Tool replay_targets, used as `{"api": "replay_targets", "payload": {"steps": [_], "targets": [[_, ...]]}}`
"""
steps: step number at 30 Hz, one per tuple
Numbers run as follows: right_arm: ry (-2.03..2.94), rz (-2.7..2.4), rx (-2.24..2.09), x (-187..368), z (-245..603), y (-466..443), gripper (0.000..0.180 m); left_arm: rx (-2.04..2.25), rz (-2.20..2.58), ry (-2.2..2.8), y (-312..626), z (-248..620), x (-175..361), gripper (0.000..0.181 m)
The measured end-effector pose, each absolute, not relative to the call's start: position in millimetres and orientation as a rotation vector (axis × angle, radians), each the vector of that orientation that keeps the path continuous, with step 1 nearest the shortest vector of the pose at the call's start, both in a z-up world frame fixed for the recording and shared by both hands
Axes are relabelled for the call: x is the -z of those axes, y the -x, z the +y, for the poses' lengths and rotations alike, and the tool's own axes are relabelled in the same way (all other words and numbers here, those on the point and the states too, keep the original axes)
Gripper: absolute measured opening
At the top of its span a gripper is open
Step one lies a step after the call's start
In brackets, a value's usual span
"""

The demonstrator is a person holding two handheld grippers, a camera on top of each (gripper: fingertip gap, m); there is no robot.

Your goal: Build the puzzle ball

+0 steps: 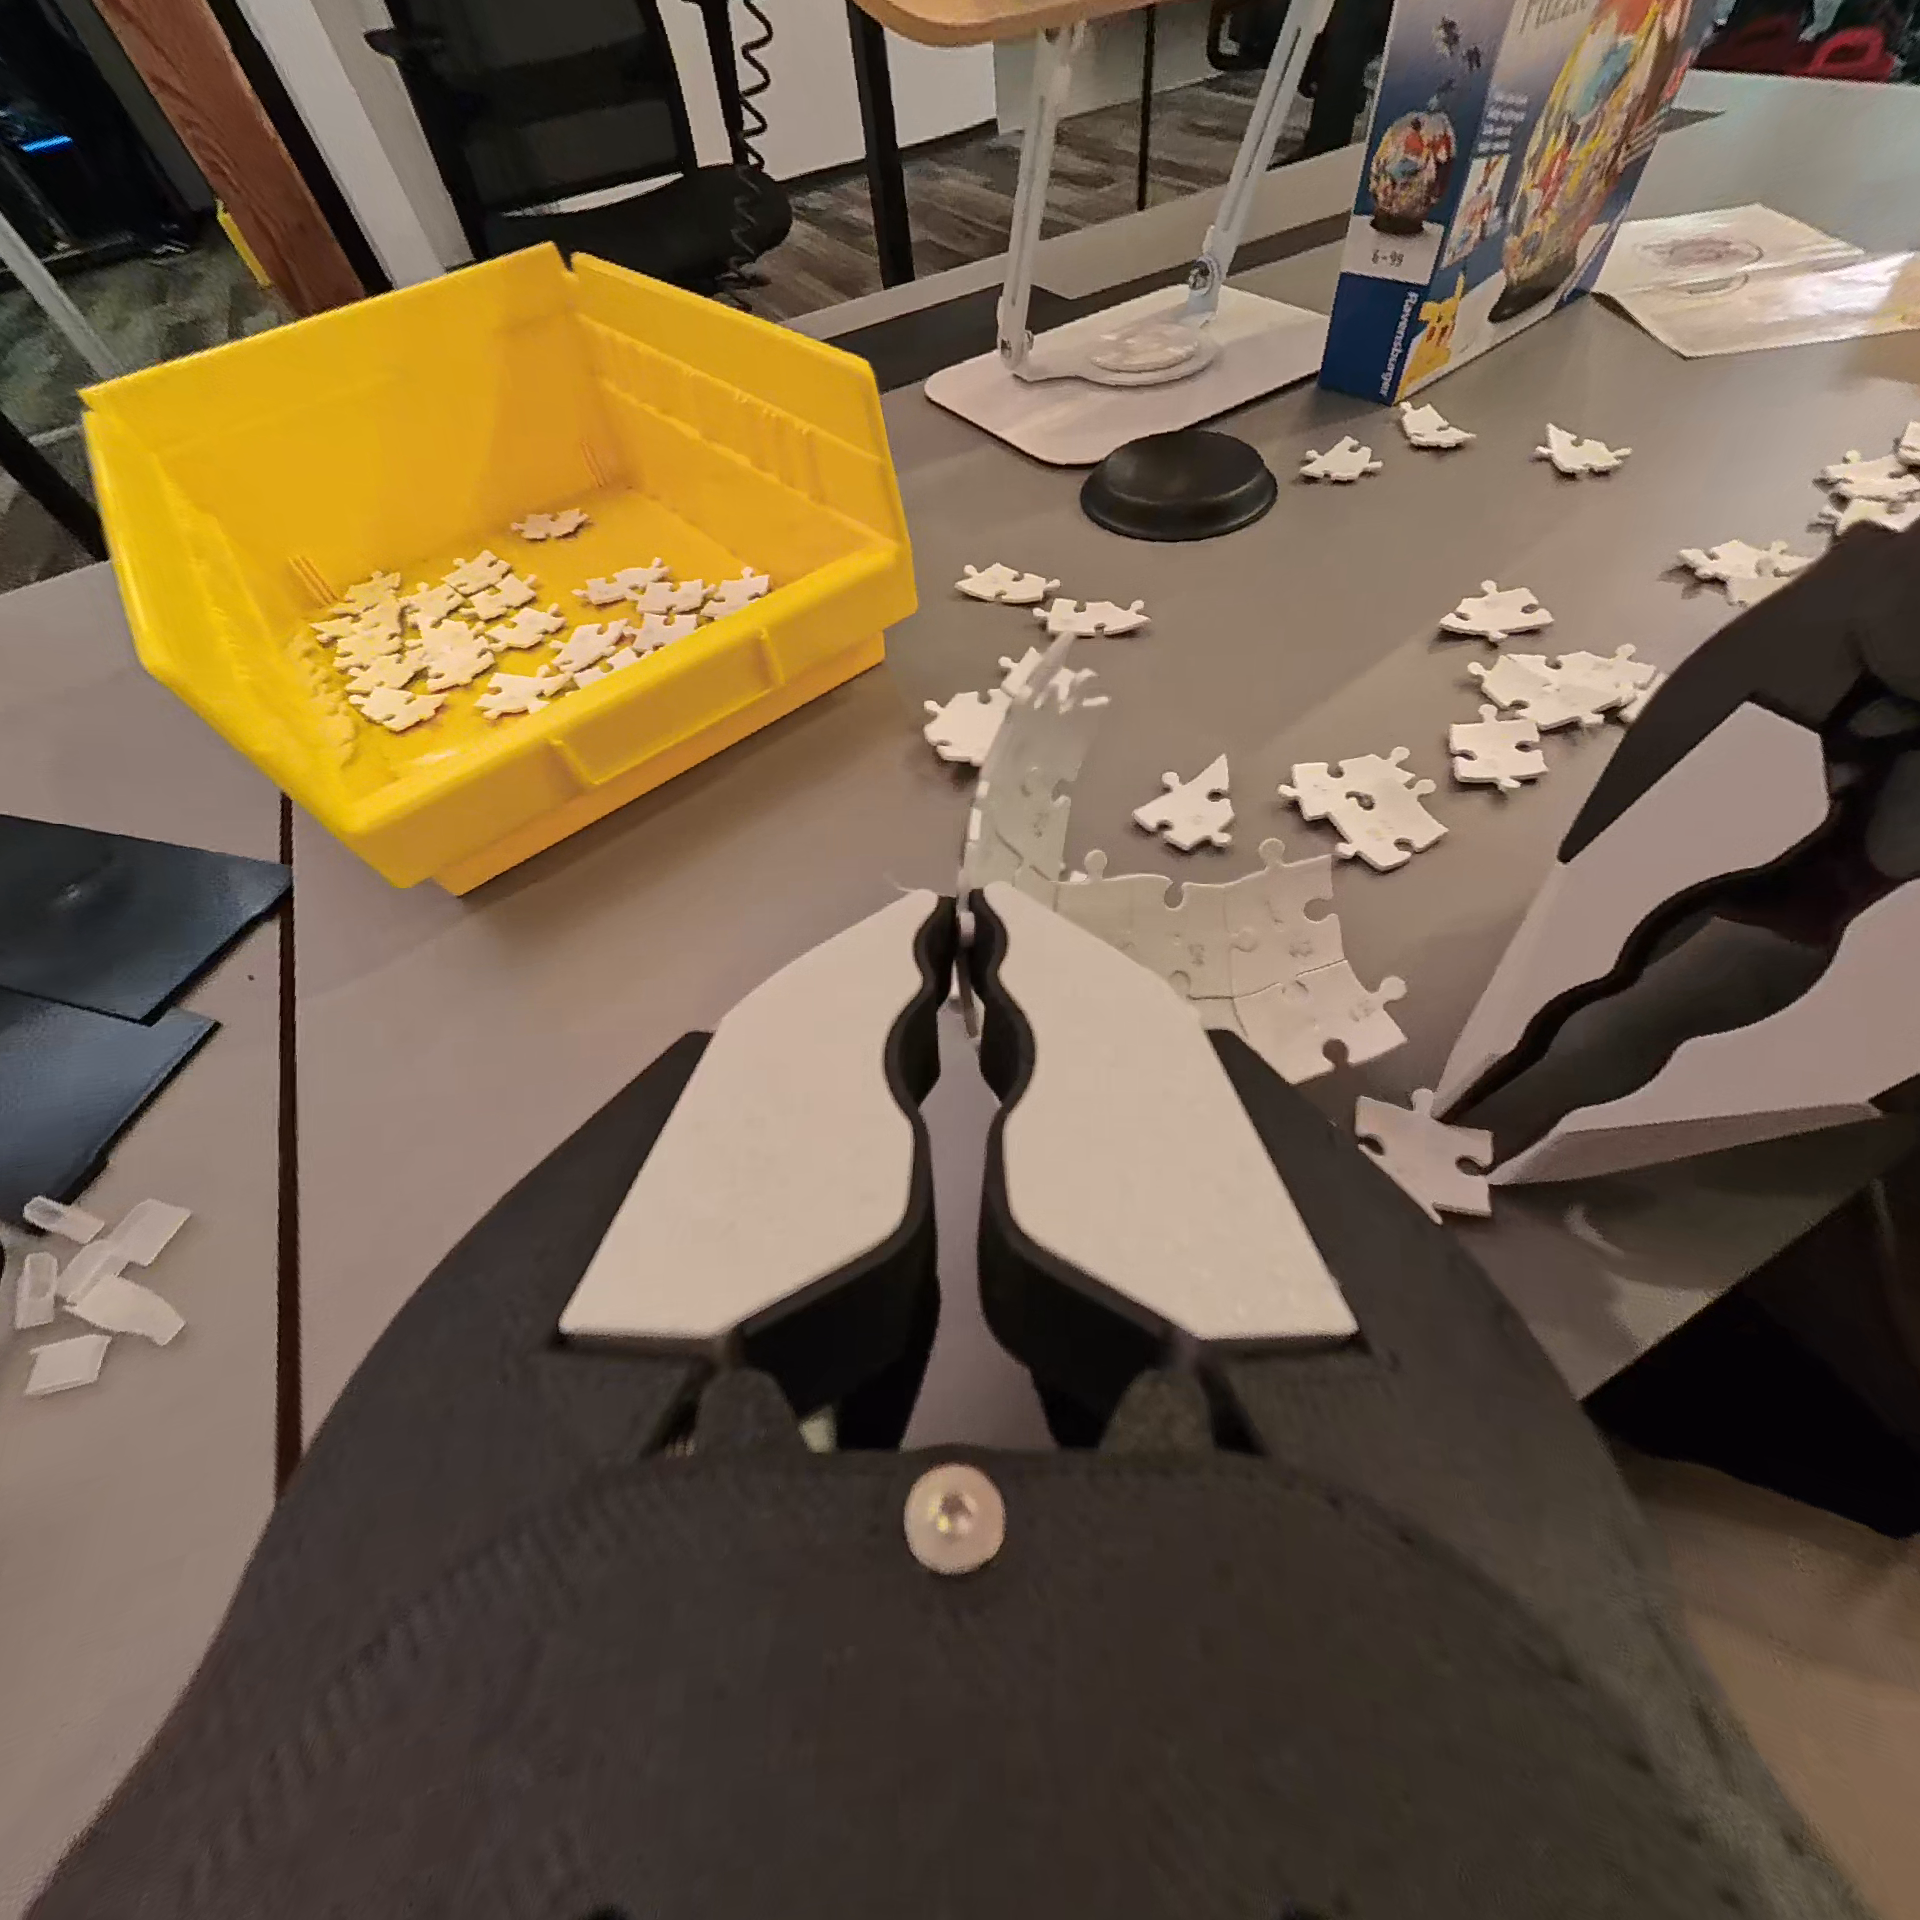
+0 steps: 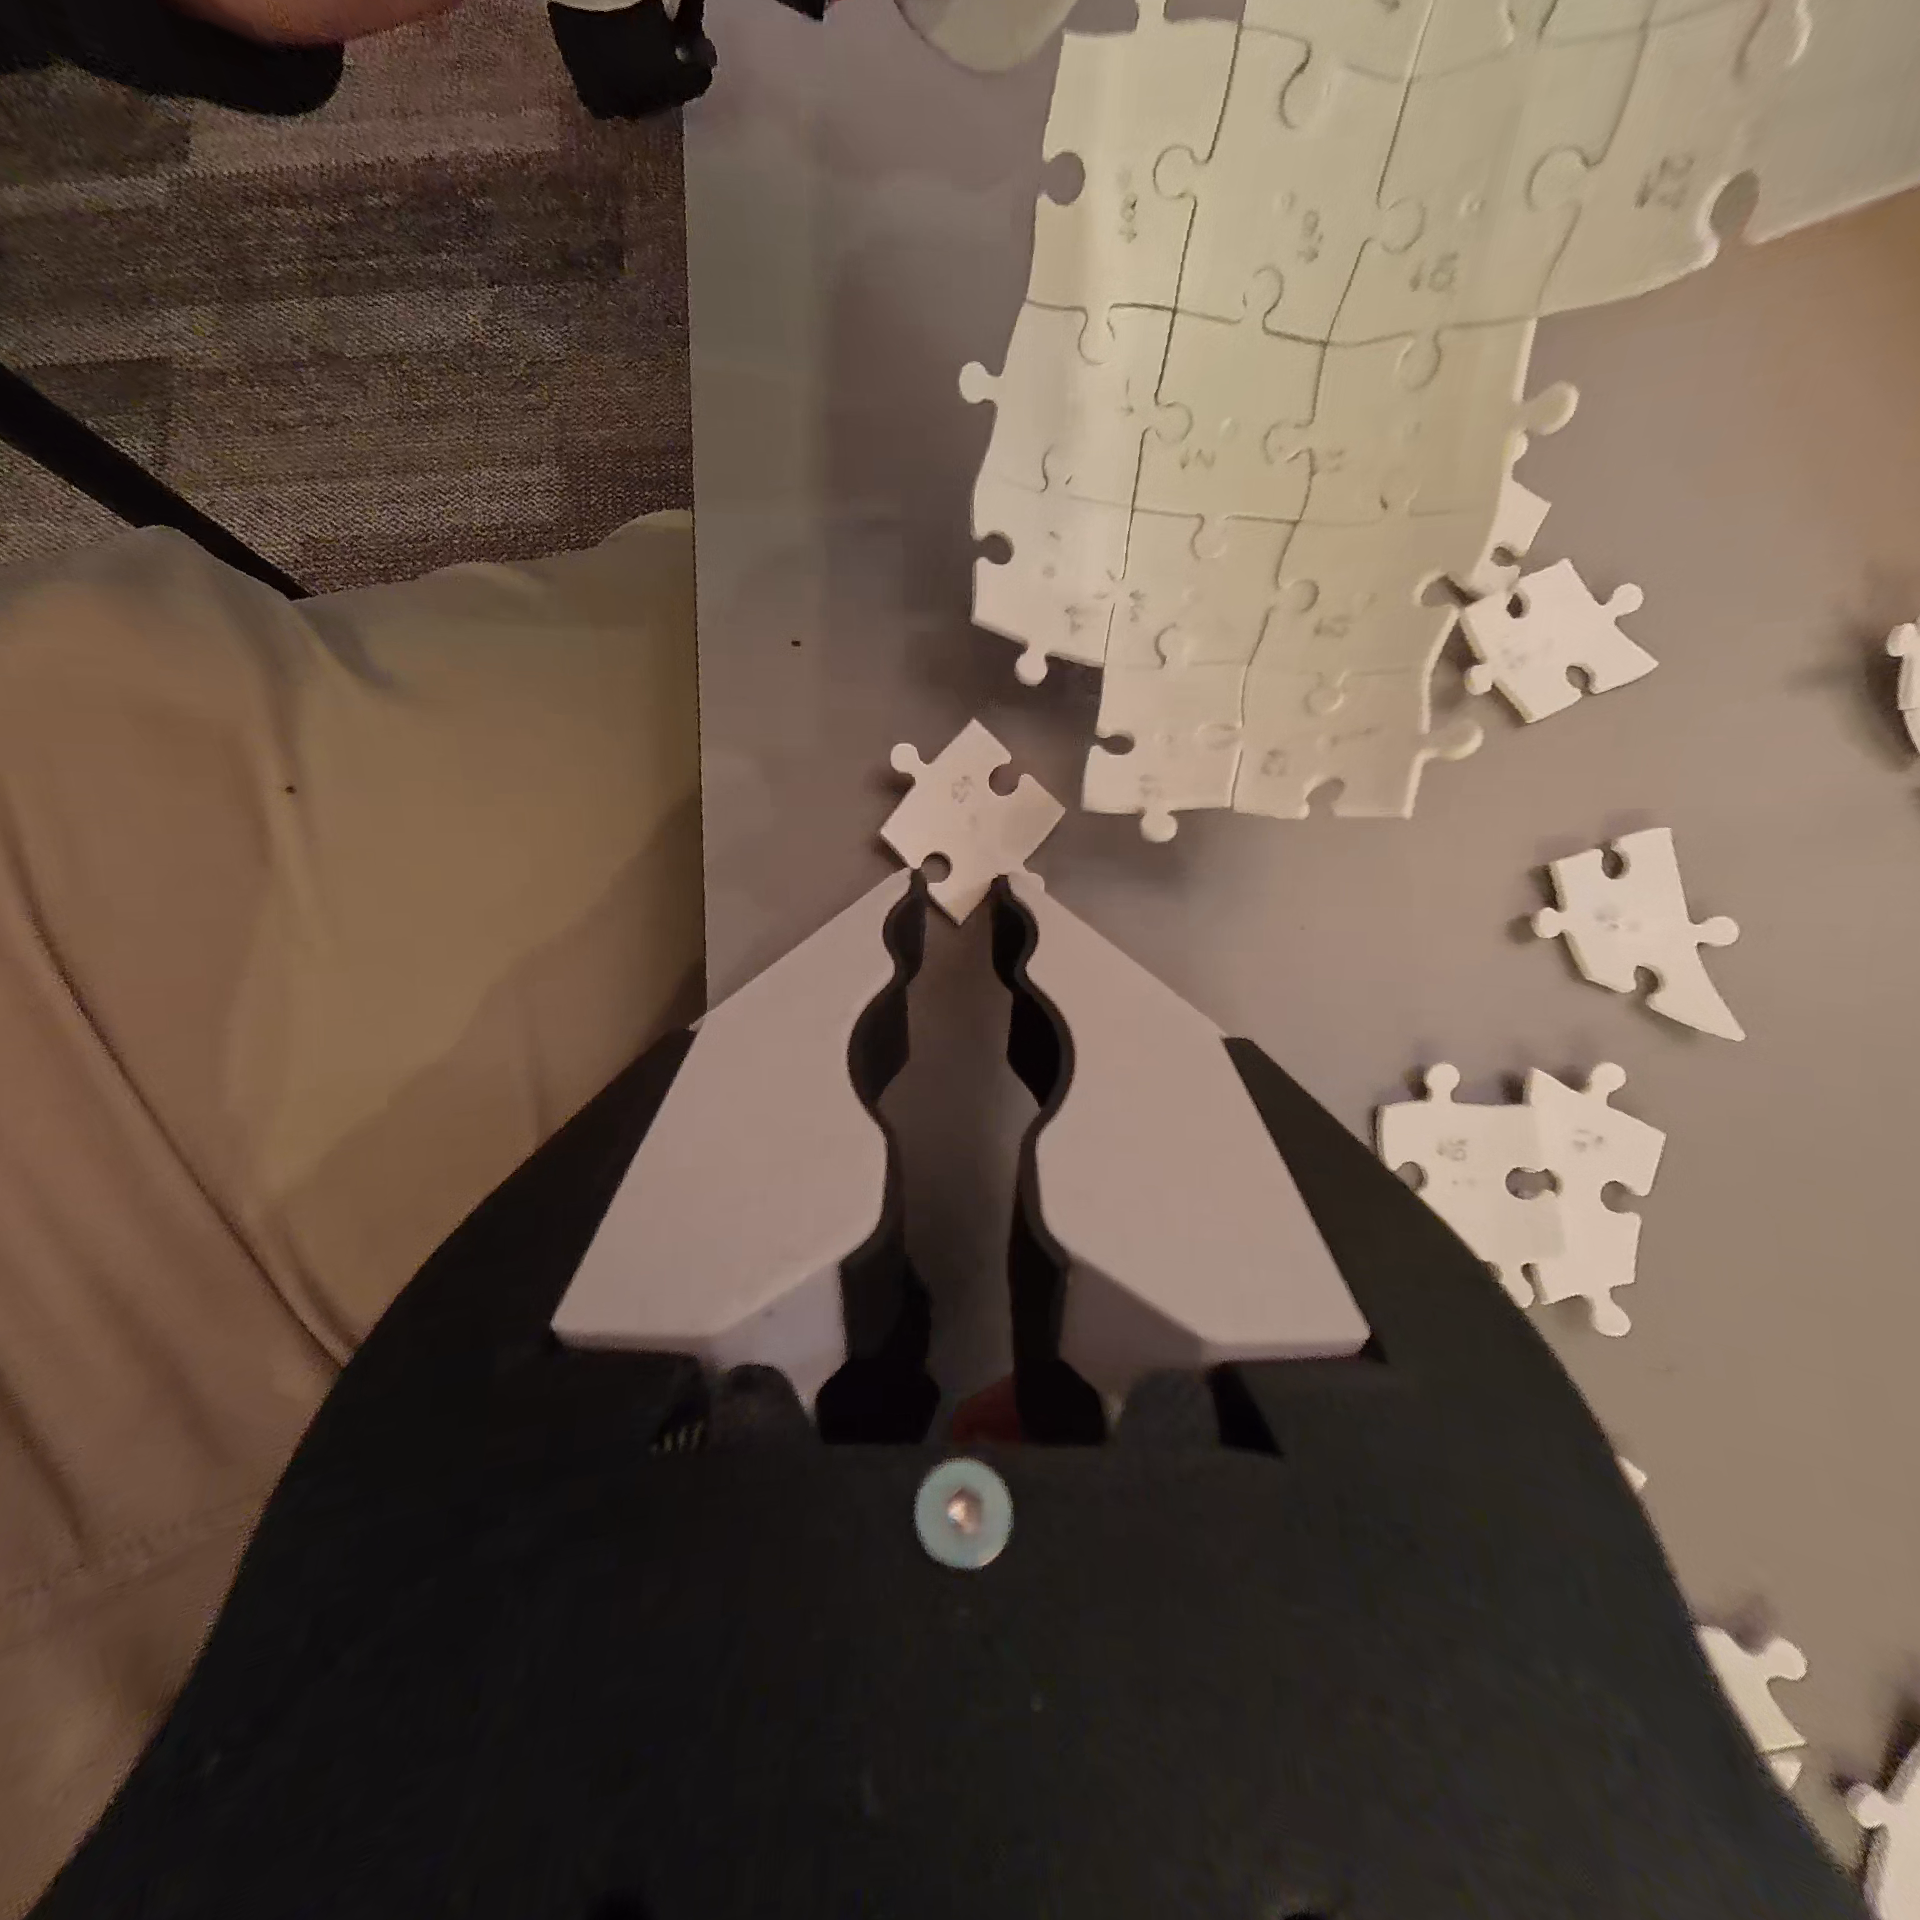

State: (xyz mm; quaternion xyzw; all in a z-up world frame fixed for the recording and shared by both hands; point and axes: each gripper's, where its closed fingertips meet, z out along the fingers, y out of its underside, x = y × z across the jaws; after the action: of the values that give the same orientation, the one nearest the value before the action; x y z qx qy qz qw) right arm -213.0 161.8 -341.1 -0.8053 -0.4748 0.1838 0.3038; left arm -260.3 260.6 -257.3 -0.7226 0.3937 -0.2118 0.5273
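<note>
Grey table: one yellow bin, two tongs, each gripping puzzle.

Curved white assembled puzzle section stands on edge; a single piece lies just beside.

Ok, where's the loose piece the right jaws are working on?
The single piece sits at the right gripper's tips, near the table edge, just below-left of the assembled panel.

One yellow bin, one puzzle box, one black stand.
</note>
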Motion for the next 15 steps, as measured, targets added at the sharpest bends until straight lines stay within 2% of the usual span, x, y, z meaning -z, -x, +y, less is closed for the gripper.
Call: {"api": "replay_targets", "payload": {"steps": [15], "targets": [[2.042,-1.354,-0.414,332.0,159.9,211.6,0.008,0.451,0.970,1.736,260.1,263.0,264.4,0.003]]}}
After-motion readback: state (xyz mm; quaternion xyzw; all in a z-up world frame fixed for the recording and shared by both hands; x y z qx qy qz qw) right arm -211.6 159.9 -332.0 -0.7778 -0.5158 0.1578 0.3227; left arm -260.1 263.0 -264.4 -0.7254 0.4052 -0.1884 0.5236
